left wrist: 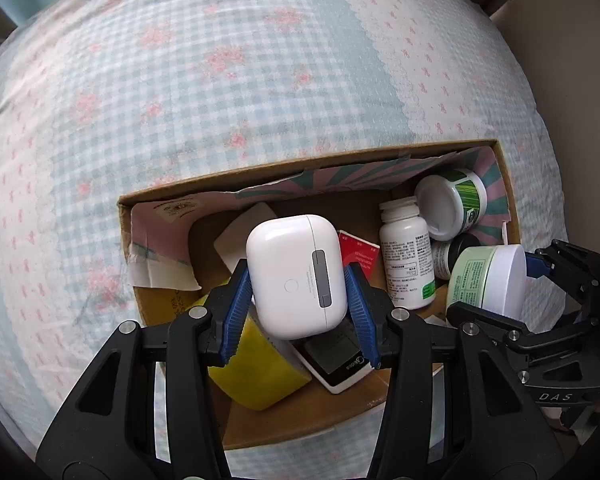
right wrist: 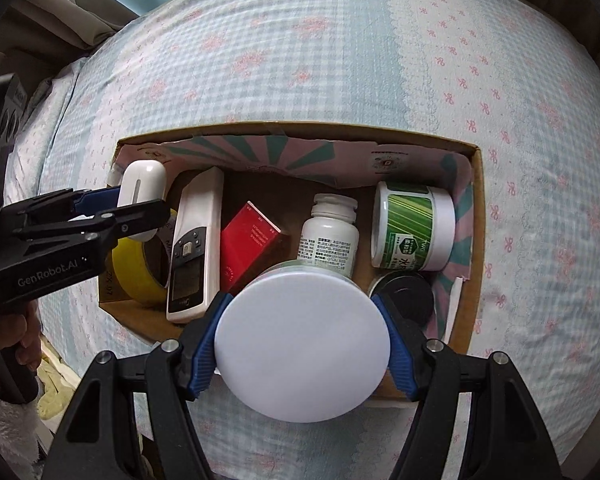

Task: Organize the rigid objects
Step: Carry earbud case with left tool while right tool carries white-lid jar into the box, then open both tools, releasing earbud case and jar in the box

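Both of my grippers were loaded and poised above the cardboard box (right wrist: 476, 240) that sat on the checked bedspread (left wrist: 180, 80). My left gripper (left wrist: 298, 300) was closed to the width of the white earbud case (left wrist: 296, 276), its blue pads (left wrist: 240, 300) pressed against the case's two sides and the hinge side facing the camera; the case hung over the left half of the box, above the yellow tape roll (left wrist: 256, 376) and the remote control (right wrist: 192, 248). My right gripper (right wrist: 302, 344) was closed on the white-lidded jar (right wrist: 302, 344), gripping its round lid at the rim, with the pale green body pointing away toward the box; the jar hung over the near right part of the box. Already lying inside were a red carton (right wrist: 248, 240), a white pill bottle (right wrist: 330, 236), a green-labelled tub (right wrist: 412, 228) on its side and a dark-lidded jar (right wrist: 404, 292). I judged the step in hand to be carrying or placing, though whether the two items were going in or coming out could not be read from these views. If going in, the next move called for lowering each item into a free gap, the jar between the bottle and the dark lid, the case near the box's far left corner, before easing the fingers apart.
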`<move>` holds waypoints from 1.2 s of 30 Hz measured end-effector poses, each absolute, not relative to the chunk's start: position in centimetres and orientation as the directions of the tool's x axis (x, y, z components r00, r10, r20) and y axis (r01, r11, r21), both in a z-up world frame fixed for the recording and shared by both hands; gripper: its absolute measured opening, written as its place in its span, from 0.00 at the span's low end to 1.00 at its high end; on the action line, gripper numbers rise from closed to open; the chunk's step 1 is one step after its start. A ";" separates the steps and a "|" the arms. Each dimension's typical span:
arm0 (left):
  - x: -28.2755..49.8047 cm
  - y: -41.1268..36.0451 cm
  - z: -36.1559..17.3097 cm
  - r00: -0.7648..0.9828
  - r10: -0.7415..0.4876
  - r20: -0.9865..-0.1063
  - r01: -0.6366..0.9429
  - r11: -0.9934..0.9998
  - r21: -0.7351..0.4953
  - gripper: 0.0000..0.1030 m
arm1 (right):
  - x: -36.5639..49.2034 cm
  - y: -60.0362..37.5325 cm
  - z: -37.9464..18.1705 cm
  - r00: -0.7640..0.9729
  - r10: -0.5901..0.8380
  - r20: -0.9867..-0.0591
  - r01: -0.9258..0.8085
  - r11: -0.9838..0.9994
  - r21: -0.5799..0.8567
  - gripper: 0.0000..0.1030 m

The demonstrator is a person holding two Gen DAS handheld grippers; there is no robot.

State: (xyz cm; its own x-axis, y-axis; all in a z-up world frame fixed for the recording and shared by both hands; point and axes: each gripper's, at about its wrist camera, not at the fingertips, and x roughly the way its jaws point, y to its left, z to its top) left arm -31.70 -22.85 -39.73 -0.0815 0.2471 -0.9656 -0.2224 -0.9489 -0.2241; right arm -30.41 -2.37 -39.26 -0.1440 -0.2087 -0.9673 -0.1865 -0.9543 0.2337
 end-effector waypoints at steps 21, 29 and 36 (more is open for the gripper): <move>-31.1 -22.6 -40.6 -0.084 0.223 -0.971 -0.336 -0.924 -0.183 1.00 | -34.6 0.7 -40.7 -0.177 -0.246 -0.953 -0.306 -0.906 0.291 1.00; -29.9 -23.4 -38.3 -0.111 0.220 -0.969 -0.305 -0.936 -0.178 1.00 | -32.8 1.3 -38.7 -0.188 -0.221 -0.957 -0.316 -0.909 0.272 1.00; -27.8 -24.0 -32.7 -0.180 0.231 -0.956 -0.246 -0.952 -0.184 1.00 | -31.3 1.2 -34.0 -0.241 -0.206 -0.948 -0.292 -0.917 0.273 1.00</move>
State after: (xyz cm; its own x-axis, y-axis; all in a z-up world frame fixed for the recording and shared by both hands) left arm -27.80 -23.98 -32.72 -0.1803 0.2315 -0.9560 -0.2456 -0.9517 -0.1841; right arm -31.28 1.15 -33.99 -0.2408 -0.2059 -0.9485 -0.2921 -0.9166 0.2731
